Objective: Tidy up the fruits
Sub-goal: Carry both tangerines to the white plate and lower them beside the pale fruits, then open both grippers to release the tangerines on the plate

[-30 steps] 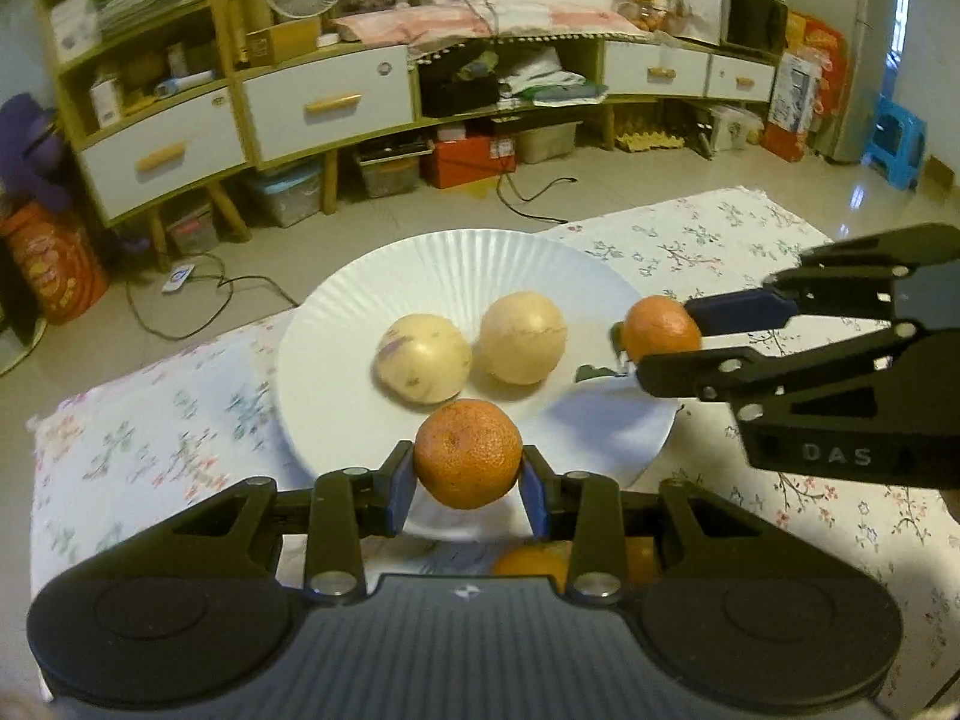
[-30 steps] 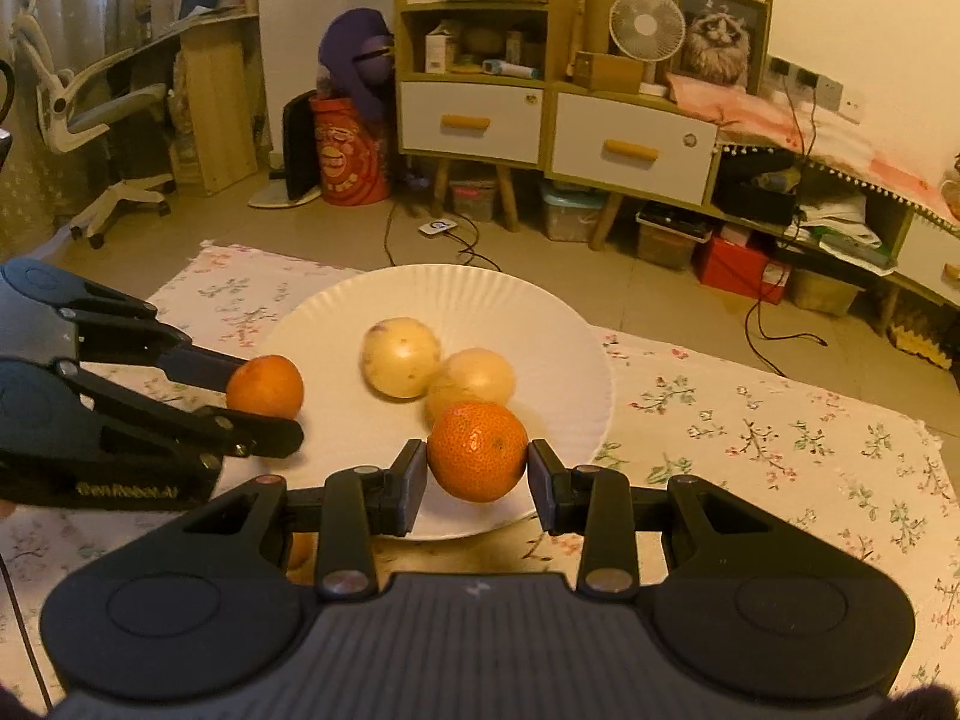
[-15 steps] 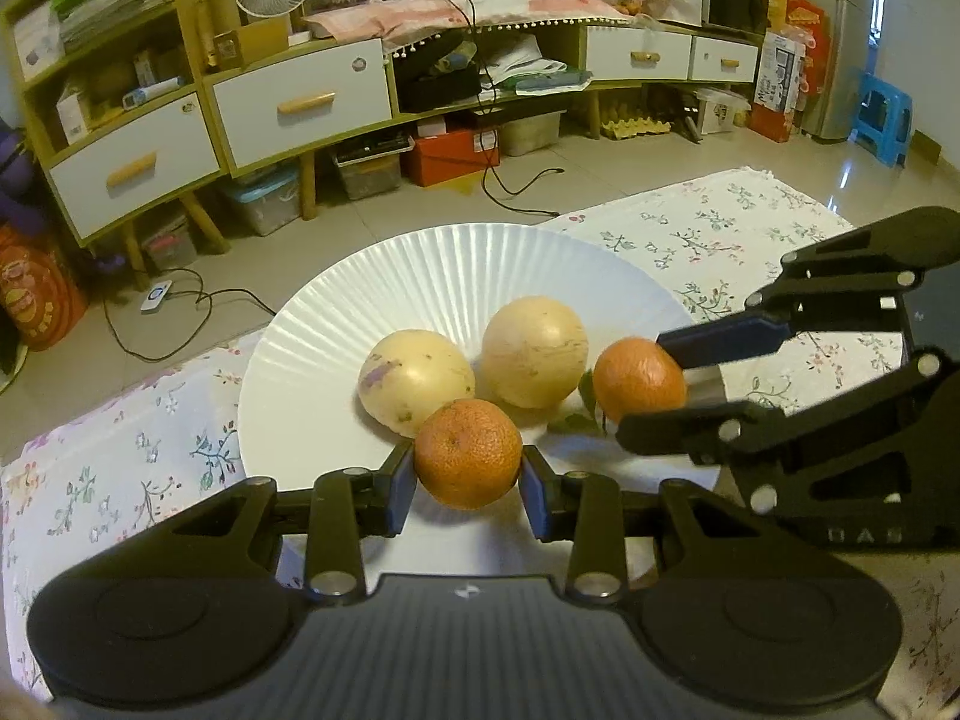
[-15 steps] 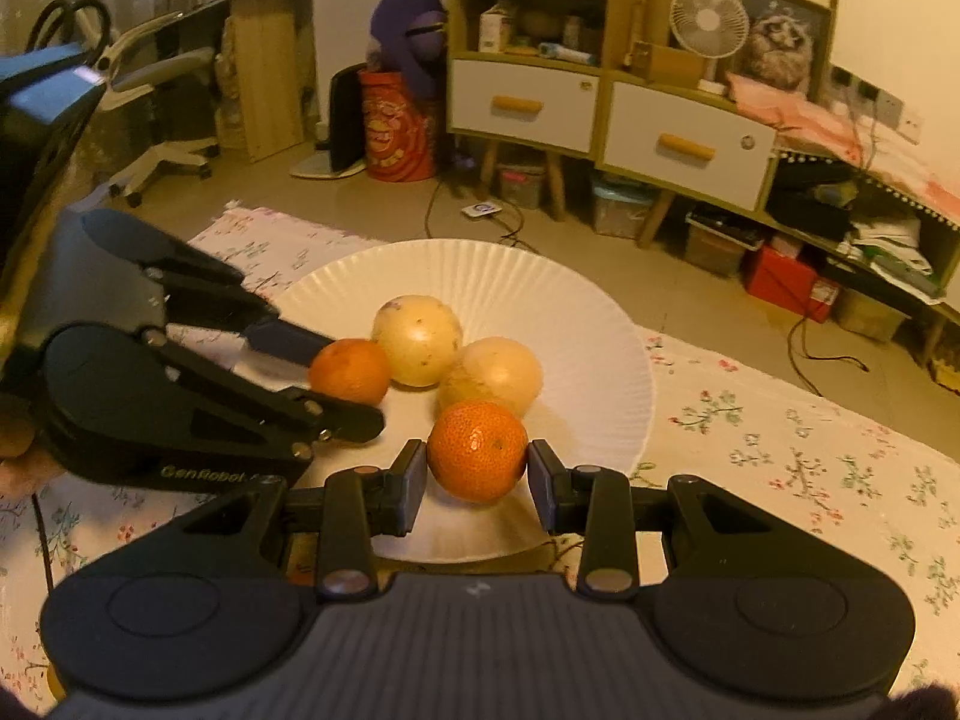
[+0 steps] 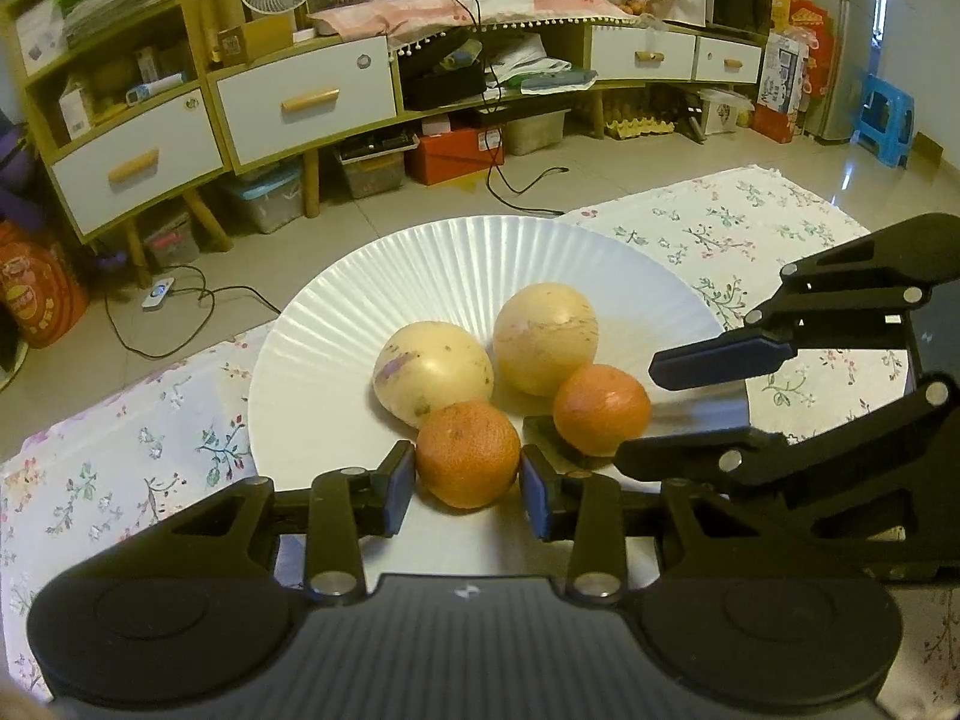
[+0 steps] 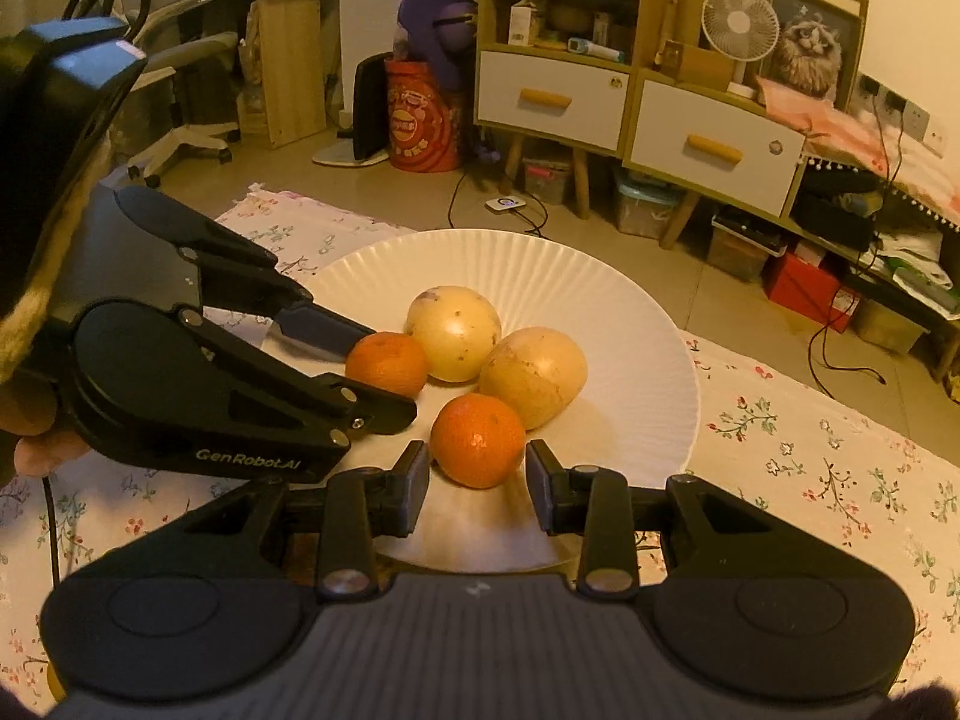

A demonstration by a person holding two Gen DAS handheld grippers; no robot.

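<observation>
**Two oranges over the plate, one in each set of tongs**

Left wrist view: my left tongs [image 5: 467,479] pinch an orange [image 5: 468,453] between their blue pads, low over the near part of the white paper plate [image 5: 360,324]. Two pale yellow fruits [image 5: 433,373] sit side by side on the plate just beyond it — the nearer one looks to be touching my orange. From the right, the right tongs [image 5: 636,402] reach in with a second orange [image 5: 601,409] between their fingers, beside the other pale fruit.

Right wrist view: my right tongs [image 6: 478,477] grip that second orange [image 6: 477,447] at both sides, just above the plate [image 6: 630,324] and close against a pale fruit [image 6: 533,375]. The left tongs [image 6: 384,369] come in from the left, closed on their orange [image 6: 387,361]. The plate rests on a floral cloth [image 6: 810,456].
</observation>
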